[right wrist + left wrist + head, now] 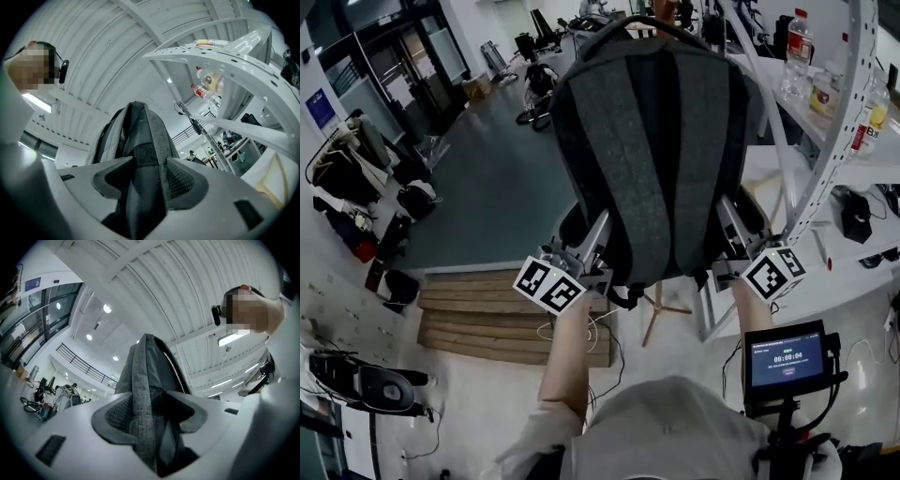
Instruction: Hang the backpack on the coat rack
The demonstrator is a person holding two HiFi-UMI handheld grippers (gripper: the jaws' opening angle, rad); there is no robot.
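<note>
One grey backpack point(656, 141), held up in mid-air at the middle of the head view, back panel and two shoulder straps toward the camera. Two grippers, one marker cube point(548, 284) on each: left gripper point(593, 234) clamped on the backpack's lower left edge, right gripper point(729, 228) clamped on its lower right edge, grey fabric pressed between both pairs of pads. On the floor toward the left edge, one wooden pallet point(487, 309). Just under the backpack's bottom edge, one wooden stand foot point(661, 314) with splayed legs, anything above it hidden behind the bag. To the right, one white perforated frame point(839, 112), with three bottles point(796, 47) along the edge of the shelf beside it. At the lower right corner, one small screen point(785, 356). Shown only from the head: floor, pallet, stand foot, screen, both cubes. Shown only from the left gripper: ribbed ceiling, at least three round ceiling lights point(107, 309), one balcony railing point(84, 365), the backpack's side rising from between the jaws. Shown only from the right gripper: underside of the white frame, bottles from below, a black webbing band of the backpack between the pads.
</note>
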